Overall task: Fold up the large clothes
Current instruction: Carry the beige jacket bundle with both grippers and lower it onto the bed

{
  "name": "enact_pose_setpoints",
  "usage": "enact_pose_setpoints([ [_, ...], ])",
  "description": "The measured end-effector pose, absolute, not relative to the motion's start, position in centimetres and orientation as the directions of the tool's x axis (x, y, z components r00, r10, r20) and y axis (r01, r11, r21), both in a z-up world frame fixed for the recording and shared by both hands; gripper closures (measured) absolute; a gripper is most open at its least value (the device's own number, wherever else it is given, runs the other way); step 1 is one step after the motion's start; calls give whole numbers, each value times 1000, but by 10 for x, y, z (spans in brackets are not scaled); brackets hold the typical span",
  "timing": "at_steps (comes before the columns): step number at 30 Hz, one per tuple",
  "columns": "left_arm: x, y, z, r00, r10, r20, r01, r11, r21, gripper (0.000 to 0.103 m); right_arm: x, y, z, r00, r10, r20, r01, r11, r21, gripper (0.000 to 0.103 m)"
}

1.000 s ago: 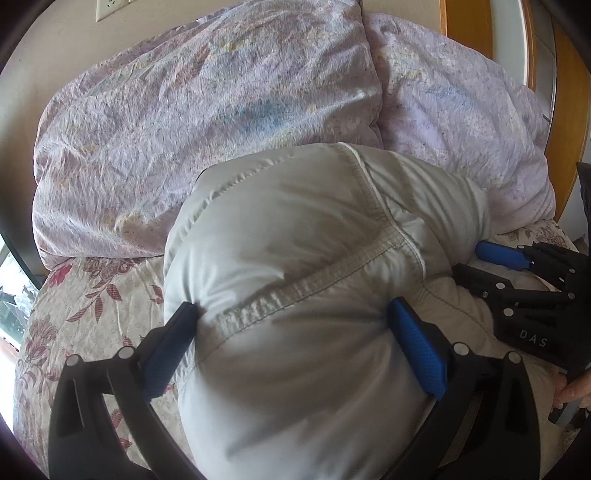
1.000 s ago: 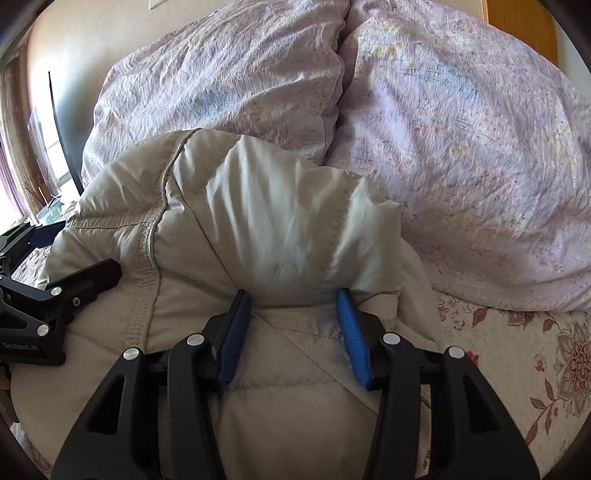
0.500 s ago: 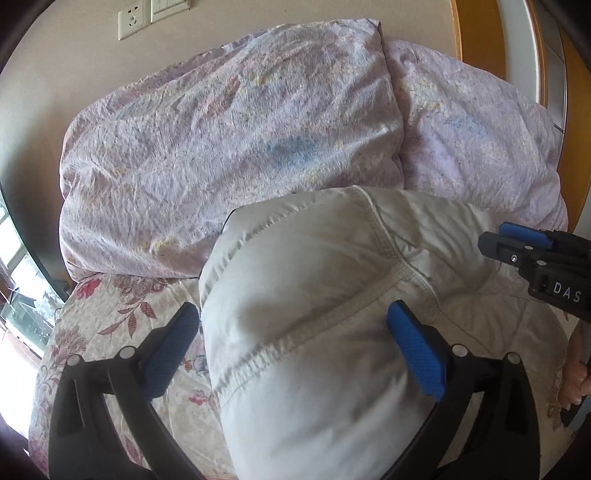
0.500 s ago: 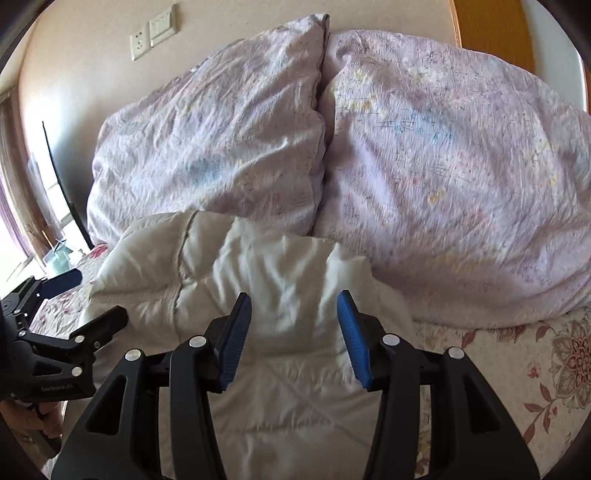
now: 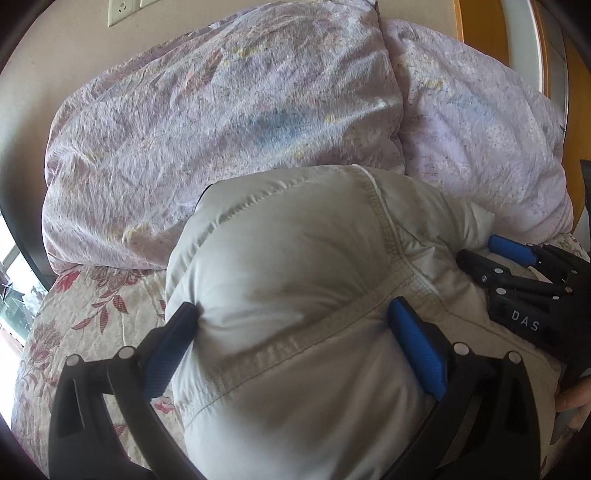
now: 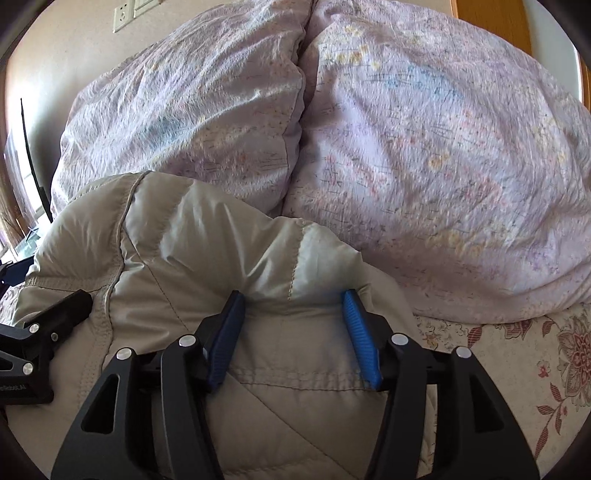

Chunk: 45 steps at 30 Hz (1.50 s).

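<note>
A puffy beige quilted jacket (image 5: 295, 295) lies bundled on the bed, its far edge against the pillows. My left gripper (image 5: 291, 314) is wide open and pressed down on the jacket's left part, its fabric bulging between the blue pads. My right gripper (image 6: 293, 306) is open and pressed into the jacket (image 6: 184, 240) on the right part, with a fold of fabric between the pads. The right gripper also shows in the left wrist view (image 5: 524, 266), and the left gripper at the left edge of the right wrist view (image 6: 40, 332).
Two large lilac floral pillows (image 5: 221, 129) (image 6: 443, 166) stand against the wall behind the jacket. A floral bedsheet (image 5: 92, 302) (image 6: 517, 350) shows on both sides. A wooden frame (image 5: 476, 22) is at the back right and a wall socket (image 5: 122, 11) above.
Both grippers rose off the jacket half a second ago and have come back down, pressing into it again. The jacket bulges between the pads as before.
</note>
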<state>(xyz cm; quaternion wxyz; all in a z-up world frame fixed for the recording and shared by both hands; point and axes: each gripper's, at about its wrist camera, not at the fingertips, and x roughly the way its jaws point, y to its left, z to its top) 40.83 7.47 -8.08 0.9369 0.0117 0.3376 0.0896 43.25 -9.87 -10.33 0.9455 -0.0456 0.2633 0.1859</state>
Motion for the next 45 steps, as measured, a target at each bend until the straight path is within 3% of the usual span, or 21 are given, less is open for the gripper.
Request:
enact_pose_setpoints([
  [18,412,75,-86,744,191,-640,-173,981,92,2,433,-96,-105,767,327,-552,-375,927,29,44],
  [23,412,76,-86,747,190,-637,-176,981,86,2,404,-126,-98,736,417,-533,-392,905,167,44],
  [28,413,74,-86,743,214,-634,-189,976,107,2,403,-110,-114,747,357,-561,-400,915,50,44],
  [41,410,64,-85,748,274,-604,-211,962,175,2,405,-112,-117,721,347,-600,-399,916,50,43],
  [45,397,68,-77,756,237,-610,-191,971,141,2,384,-124,-101,719,375,-585,-378,918,124,44],
])
